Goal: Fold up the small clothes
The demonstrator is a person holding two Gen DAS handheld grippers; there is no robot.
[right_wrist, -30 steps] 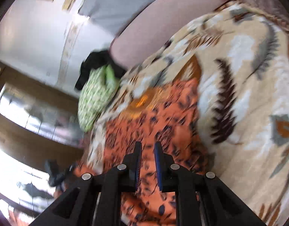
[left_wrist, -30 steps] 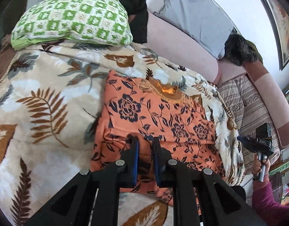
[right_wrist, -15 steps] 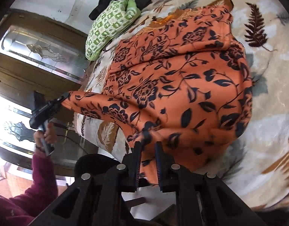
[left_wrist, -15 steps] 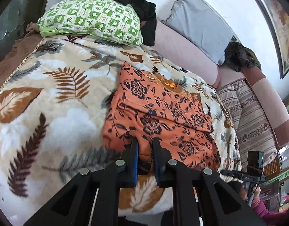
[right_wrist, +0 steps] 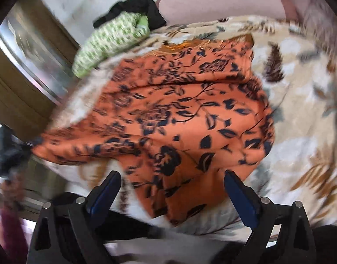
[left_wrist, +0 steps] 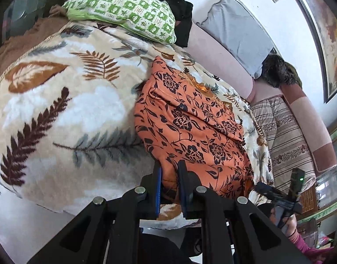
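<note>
Orange cloth sits pinched in the left gripper (left_wrist: 169,176), jaws narrow on the near hem of the floral garment (left_wrist: 190,123). The right gripper (right_wrist: 173,189) has just sprung wide, nothing between its pads, the fabric lying loose beneath. The garment is spread on the leaf-print blanket (left_wrist: 58,110), its near edge spilling over the front. Beyond it, the green checked pillow (left_wrist: 124,11) and grey cushion (left_wrist: 236,35). The risk: with only one corner held, a pull could drag the piece askew and slide it off the edge.

Leaf-print blanket (left_wrist: 58,110), green checked pillow (left_wrist: 124,15), grey cushion (left_wrist: 239,37), black cloth (left_wrist: 179,15).
</note>
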